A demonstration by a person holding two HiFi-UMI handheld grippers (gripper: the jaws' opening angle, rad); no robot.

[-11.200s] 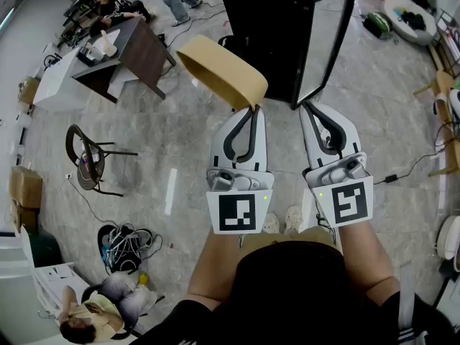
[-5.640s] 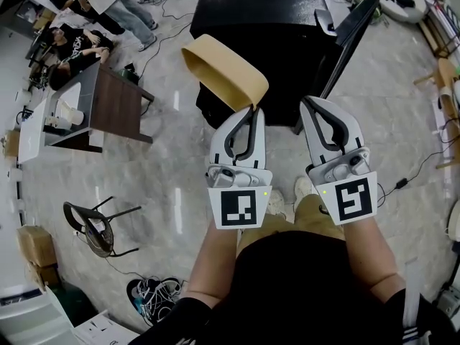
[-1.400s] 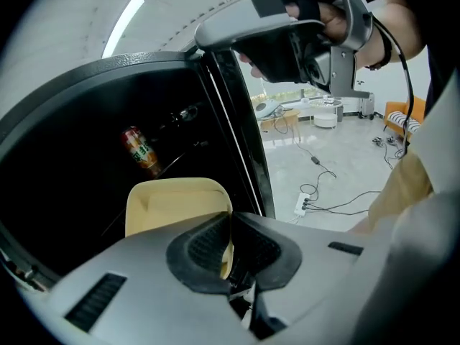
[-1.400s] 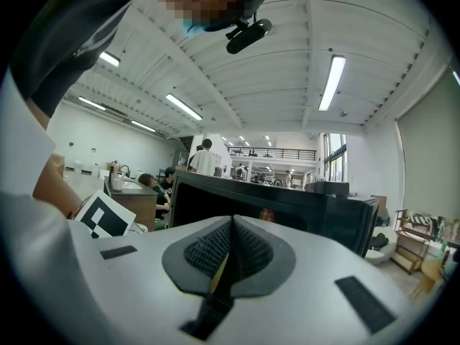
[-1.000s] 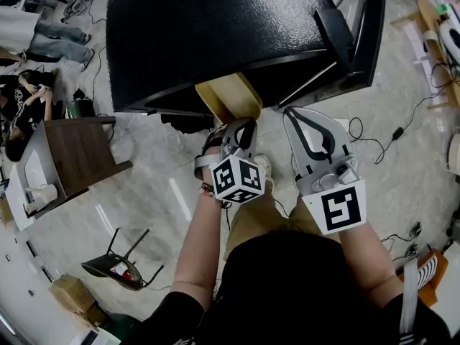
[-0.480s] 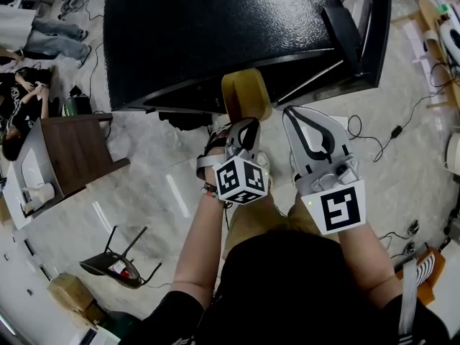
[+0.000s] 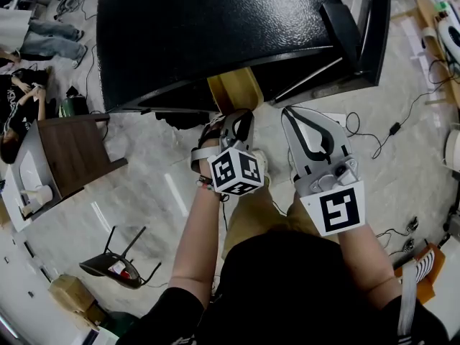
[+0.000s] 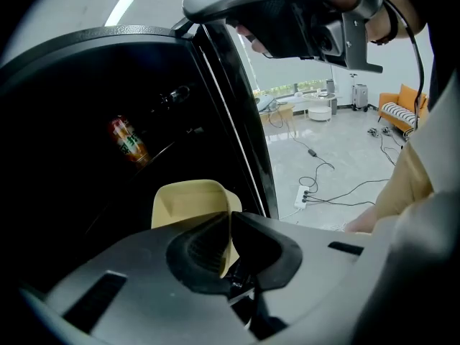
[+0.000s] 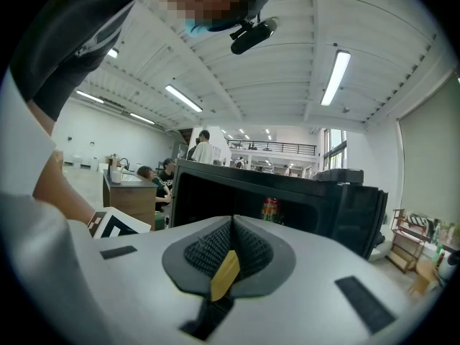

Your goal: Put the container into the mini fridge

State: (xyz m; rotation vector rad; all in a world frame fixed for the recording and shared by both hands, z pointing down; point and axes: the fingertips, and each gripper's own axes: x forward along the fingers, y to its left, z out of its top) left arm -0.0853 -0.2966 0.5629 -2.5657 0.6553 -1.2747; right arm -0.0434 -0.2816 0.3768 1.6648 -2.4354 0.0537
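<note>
Container (image 7: 234, 89) at mouth of mini fridge (image 7: 215, 34)

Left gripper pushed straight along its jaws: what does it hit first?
Way looks free: the left gripper, shut on the container, points into the open mini fridge. The can sits up-left of that line; depth unclear.

Floor (image 7: 165, 185): pale glossy marble-look tile, strip-light glare on it. Brown-top table (image 7: 72, 153) at left, black chair (image 7: 118, 257) nearer, cardboard box (image 7: 70, 293) near the lower-left corner. Loose cables (image 7: 374, 128) on the floor at right, and a white power strip (image 8: 300, 192) with its cord further out. Orange sofa (image 8: 404, 105) at the far end. Ceiling (image 9: 273, 85) white with ribbed beams, tube lights (image 9: 336, 76) on. Walls (image 9: 83, 139) white. Tall windows (image 9: 333, 153) at right, bright outside. Railing (image 9: 277, 148) across the back, upper level.
</note>
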